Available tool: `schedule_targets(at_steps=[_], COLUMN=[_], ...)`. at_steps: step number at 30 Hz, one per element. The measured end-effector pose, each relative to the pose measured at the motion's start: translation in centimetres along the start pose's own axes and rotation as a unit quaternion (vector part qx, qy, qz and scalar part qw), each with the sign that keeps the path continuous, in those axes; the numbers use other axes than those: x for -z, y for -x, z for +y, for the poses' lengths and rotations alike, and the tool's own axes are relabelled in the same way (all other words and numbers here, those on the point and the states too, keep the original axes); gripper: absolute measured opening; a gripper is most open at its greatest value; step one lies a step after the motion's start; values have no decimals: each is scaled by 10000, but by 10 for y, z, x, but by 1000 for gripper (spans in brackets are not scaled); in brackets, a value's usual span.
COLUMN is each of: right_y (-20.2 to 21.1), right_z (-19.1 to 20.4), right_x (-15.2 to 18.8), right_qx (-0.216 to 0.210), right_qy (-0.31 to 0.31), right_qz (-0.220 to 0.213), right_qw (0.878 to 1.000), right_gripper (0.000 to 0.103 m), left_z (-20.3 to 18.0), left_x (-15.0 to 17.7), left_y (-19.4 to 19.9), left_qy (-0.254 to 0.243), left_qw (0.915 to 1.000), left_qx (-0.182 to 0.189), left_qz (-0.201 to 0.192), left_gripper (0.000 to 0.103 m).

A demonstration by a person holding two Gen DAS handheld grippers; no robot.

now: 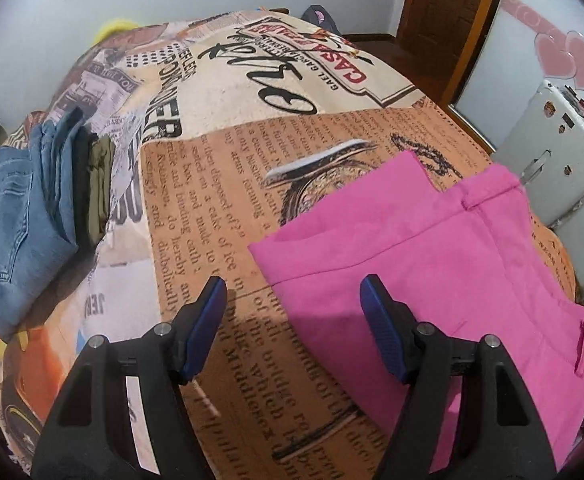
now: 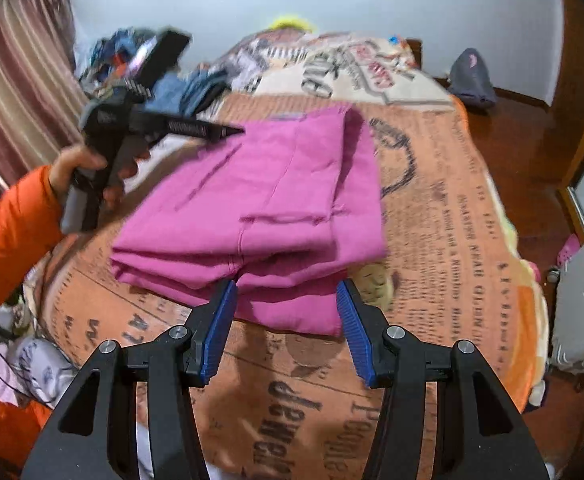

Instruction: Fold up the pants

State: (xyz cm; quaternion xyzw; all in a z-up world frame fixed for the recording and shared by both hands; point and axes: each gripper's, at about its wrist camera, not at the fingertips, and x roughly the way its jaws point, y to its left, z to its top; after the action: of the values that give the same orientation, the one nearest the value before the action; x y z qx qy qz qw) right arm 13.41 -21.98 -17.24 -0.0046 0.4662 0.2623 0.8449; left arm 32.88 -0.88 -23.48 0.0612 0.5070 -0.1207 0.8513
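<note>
While spread above the bedspread (image 1: 196, 208), left gripper (image 1: 293, 292) clamps nothing. Right gripper (image 2: 286, 300) likewise spread (pink pants (image 2: 260, 200) folded). Jeans stack (image 1: 24, 216) clear only in left view.

Counts on and around the bed

One pink pants (image 2: 260, 200), folded; one stack (image 1: 32, 208) of about three other folded garments, the blue jeans plainest. Two grippers: left gripper (image 1: 293, 292), right gripper (image 2: 286, 292), two blue pads each. One bedspread (image 1: 212, 208), one fridge (image 1: 563, 152), one door (image 1: 447, 12).
</note>
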Motion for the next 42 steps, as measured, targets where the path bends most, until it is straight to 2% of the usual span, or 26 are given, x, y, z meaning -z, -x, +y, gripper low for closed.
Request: schedule_targets(at_steps=[2, 6, 12, 18, 23, 25, 27, 29, 31, 37, 40, 42], right_y=[-17, -25, -37, -57, -72, -74, -79, -80, -78, -43, -26, -20], right_z=[1, -4, -17, -24, -26, -28, -29, -31, -31, -30, -28, -26], right_x=[-1, -7, -21, -44, -61, -64, -68, -73, -76, -69, -68, -69], right_qx=[-20, -36, 86, 223, 324, 261, 258, 299, 332, 412, 291, 143], right_qy=[50, 78, 120, 245, 434, 389, 341, 287, 207, 130, -21, -122], right_qz=[184, 222, 252, 239, 213, 193, 164, 152, 143, -95, -230, -304], right_qw=[9998, 9997, 9996, 9992, 9983, 9987, 9990, 9990, 9991, 9990, 9993, 9994], right_gripper=[48, 51, 51, 51, 51, 51, 51, 51, 51, 51, 52, 52], left_z=[5, 22, 48, 52, 53, 53, 52, 55, 64, 89, 86, 80], left_x=[4, 20, 56, 96, 131, 136, 136, 130, 118, 72, 55, 50], left_y=[4, 15, 38, 65, 83, 89, 96, 104, 108, 96, 78, 65], left_qy=[-23, -54, 337, 630, 1062, 1233, 1209, 1125, 1116, 1121, 968, 798], left_qw=[10000, 9997, 9991, 9970, 9936, 9917, 9917, 9909, 9900, 9900, 9931, 9948], left_qx=[-68, -247, -233, -445, -376, -339, -409, -675, -772, -639, -484, -508], left_qz=[-3, 40, 78, 23, -24, -94, -132, -289, -397, -573, -462, -369], left_gripper=[70, 70, 67, 66, 66, 58, 51, 51, 51, 51, 51, 51])
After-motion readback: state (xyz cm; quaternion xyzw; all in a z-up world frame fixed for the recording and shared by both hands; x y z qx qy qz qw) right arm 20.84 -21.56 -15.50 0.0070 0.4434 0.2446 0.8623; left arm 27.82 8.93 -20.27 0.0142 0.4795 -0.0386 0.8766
